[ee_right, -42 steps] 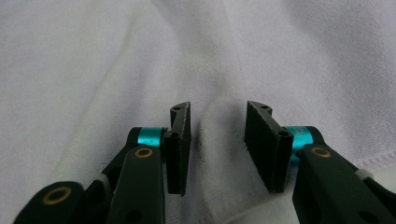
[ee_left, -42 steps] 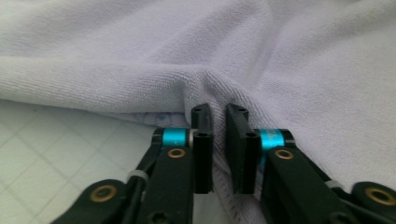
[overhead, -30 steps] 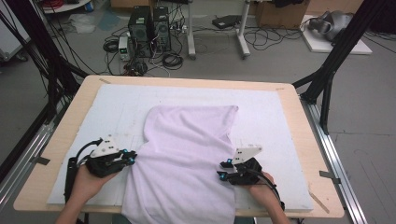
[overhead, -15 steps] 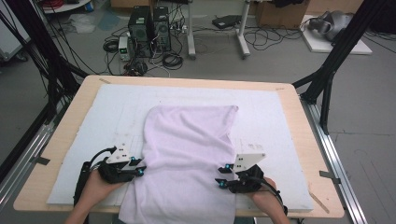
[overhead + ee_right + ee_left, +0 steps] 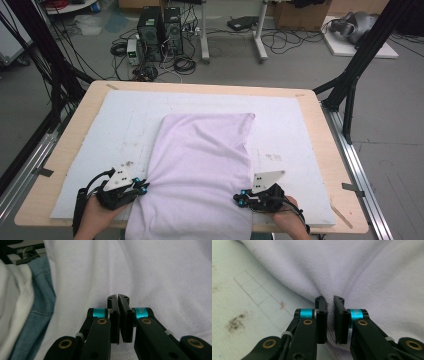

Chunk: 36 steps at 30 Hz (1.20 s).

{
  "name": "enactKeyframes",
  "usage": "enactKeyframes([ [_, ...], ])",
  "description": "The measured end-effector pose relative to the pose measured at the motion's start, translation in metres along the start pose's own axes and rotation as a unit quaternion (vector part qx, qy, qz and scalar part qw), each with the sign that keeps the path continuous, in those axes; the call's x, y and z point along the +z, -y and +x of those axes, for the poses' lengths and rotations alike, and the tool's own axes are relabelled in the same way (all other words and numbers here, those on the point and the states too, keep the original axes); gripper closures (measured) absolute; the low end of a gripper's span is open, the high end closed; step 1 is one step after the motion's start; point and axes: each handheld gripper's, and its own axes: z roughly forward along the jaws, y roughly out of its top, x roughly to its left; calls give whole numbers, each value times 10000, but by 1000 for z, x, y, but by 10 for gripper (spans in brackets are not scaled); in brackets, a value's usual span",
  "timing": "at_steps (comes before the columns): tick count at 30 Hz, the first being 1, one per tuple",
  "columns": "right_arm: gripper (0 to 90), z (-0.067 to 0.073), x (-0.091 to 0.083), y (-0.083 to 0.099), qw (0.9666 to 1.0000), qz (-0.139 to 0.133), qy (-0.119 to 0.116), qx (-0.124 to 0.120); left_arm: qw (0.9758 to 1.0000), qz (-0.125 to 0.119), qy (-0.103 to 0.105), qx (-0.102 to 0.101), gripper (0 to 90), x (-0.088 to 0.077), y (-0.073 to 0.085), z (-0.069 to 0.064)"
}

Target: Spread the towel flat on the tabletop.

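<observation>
A pale lilac garment [image 5: 205,160] lies flat on the white mat [image 5: 125,120], and its near end hangs over the table's front edge. My left gripper [image 5: 144,189] is at the garment's left edge near the front. Its jaws have just been closing and now pinch a puckered fold of the lilac cloth [image 5: 362,270], as the left gripper [image 5: 330,301] shows in its own view. My right gripper [image 5: 239,199] is at the garment's right edge. Its jaws have also just closed, and the pads of the right gripper [image 5: 118,298] almost meet on a thin layer of the cloth [image 5: 150,272].
The mat covers most of the wooden table [image 5: 320,130]. Dark stains [image 5: 235,323] mark the mat beside the left gripper. Blue denim [image 5: 40,302] and white cloth show at the left of the right gripper view. Computers and cables lie on the floor beyond the table.
The left gripper has moved toward the table's near edge and in against the garment's left side. The right gripper has shifted slightly toward the near edge. The garment's left edge now gathers at the left jaws.
</observation>
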Motion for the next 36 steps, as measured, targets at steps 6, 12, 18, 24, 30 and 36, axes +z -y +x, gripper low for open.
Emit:
enactKeyframes([
  [6,870,22,-27,-5,9983,-258,-415,-325,9991,-85,406,89,731,-18,-1,-14],
  [12,689,0,-30,-15,9992,-302,271,-54,9994,-248,231,117,536,0,-16,4],
  [18,609,-29,7,-14,9988,143,406,227,9995,156,252,143,569,41,-22,16],
  [24,868,-29,19,-5,9992,157,297,225,9994,154,202,248,862,41,-20,11],
  [30,879,-14,5,-4,9998,-26,187,111,9992,-34,318,235,869,18,-16,-1],
  [36,863,17,-24,-2,9990,-350,-252,-87,9963,-164,770,335,852,-12,-12,-21],
])
